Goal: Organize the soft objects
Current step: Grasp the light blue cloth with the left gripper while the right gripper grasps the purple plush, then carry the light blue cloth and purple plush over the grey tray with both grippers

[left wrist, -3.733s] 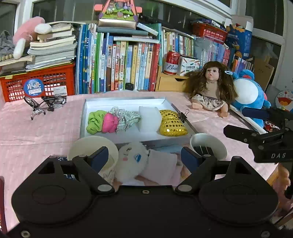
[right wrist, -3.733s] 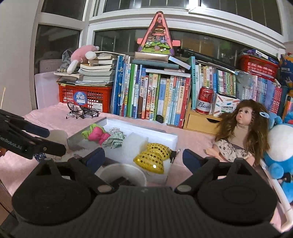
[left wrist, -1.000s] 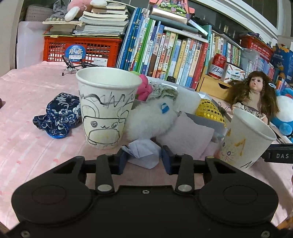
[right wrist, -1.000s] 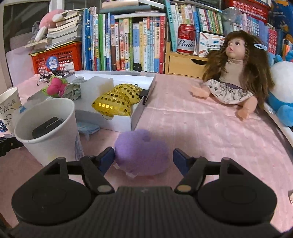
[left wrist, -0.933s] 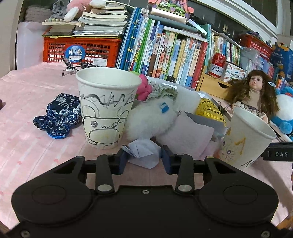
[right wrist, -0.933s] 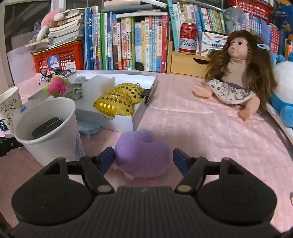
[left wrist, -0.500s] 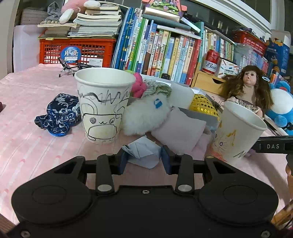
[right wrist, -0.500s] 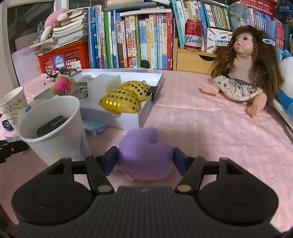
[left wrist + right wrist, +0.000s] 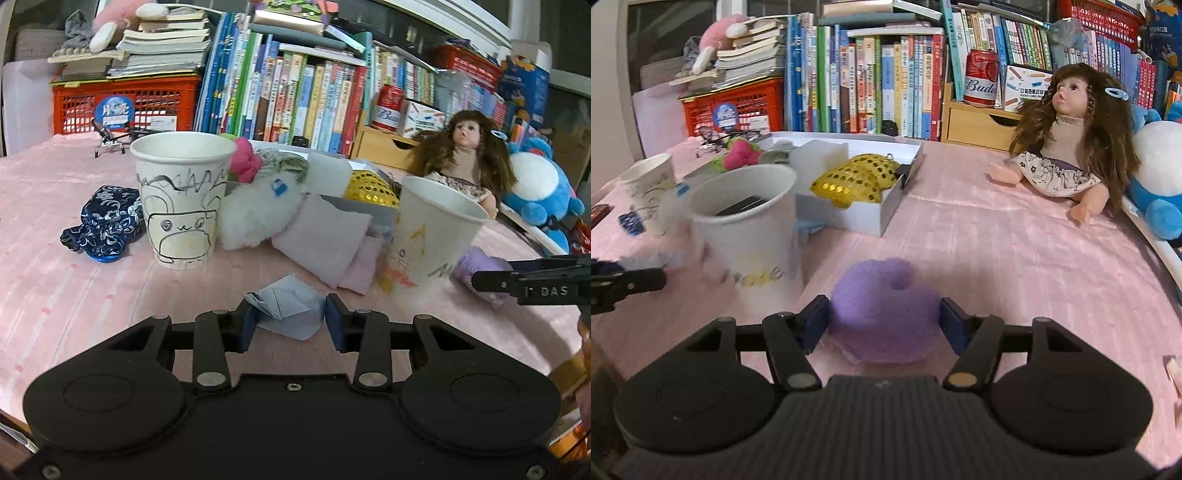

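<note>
The left gripper (image 9: 289,320) has its pads drawn close together and pressing on a crumpled pale blue cloth (image 9: 286,308), which sits pinched between them just above the pink tablecloth (image 9: 74,280). At ten o'clock of it stands a paper cup with a doodled animal (image 9: 183,197); a white fluffy toy (image 9: 258,212) and a pale pink cushion (image 9: 321,236) lie at twelve o'clock, and a second paper cup (image 9: 430,240) stands at two o'clock.

The right gripper (image 9: 884,319) has just been narrowing its jaws; they now stand about half apart with both pads against the sides of a purple plush piece (image 9: 884,312), gripping it. That second cup (image 9: 746,225) is at ten o'clock of it, just beside the plush. Beyond, at eleven o'clock, the white tray (image 9: 886,206) holds a gold sequinned item (image 9: 857,182). A doll (image 9: 1067,140) sits at one o'clock, well apart.
</note>
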A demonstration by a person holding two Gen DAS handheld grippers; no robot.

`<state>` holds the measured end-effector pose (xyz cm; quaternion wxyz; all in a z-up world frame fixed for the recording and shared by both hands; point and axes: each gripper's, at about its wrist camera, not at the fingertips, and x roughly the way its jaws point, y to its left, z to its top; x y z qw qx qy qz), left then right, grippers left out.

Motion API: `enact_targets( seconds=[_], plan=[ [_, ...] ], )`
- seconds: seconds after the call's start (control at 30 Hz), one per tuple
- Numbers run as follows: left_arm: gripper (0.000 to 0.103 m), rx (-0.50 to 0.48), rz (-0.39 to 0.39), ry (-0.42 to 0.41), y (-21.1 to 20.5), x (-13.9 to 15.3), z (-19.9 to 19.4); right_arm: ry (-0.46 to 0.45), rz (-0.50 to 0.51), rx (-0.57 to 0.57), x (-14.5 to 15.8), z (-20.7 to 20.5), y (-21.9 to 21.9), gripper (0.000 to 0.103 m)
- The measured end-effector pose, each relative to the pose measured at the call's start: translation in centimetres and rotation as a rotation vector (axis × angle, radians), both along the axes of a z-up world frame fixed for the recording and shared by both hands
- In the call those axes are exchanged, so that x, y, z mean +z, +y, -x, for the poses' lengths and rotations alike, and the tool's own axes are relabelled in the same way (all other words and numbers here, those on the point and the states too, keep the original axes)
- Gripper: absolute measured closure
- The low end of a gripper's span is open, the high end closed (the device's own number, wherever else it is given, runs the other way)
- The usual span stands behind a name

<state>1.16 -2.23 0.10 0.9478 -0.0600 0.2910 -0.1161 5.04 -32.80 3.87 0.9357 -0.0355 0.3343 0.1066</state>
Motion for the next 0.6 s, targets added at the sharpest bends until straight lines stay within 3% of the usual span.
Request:
enact_targets(
  seconds=[0.1, 0.13, 0.3, 0.4, 0.6],
  plan=[
    [0.065, -0.008, -0.027, -0.015, -0.3, -0.1, 0.4, -0.023, 0.001, 0.023, 0.1, 1.4, 0.3, 0.031],
    [0.062, -0.007, -0.033, -0.02, -0.4, -0.1, 0.5, -0.046, 0.01, 0.024, 0.1, 1.9, 0.5, 0.023],
    [0.047, -0.004, -0.064, -0.042, -0.9, -0.6, 0.4, -0.132, 0.065, -0.025, -0.6, 3.1, 1.8, 0.015],
    [0.039, -0.015, -0.103, -0.063, -1.2, -0.9, 0.3, -0.162, 0.085, -0.048, -1.4, 3.4, 2.5, 0.014],
    [0.036, -0.025, -0.146, -0.081, -1.5, -1.4, 0.3, -0.19, 0.097, -0.125, -2.7, 3.7, 3.2, 0.013]
  ],
)
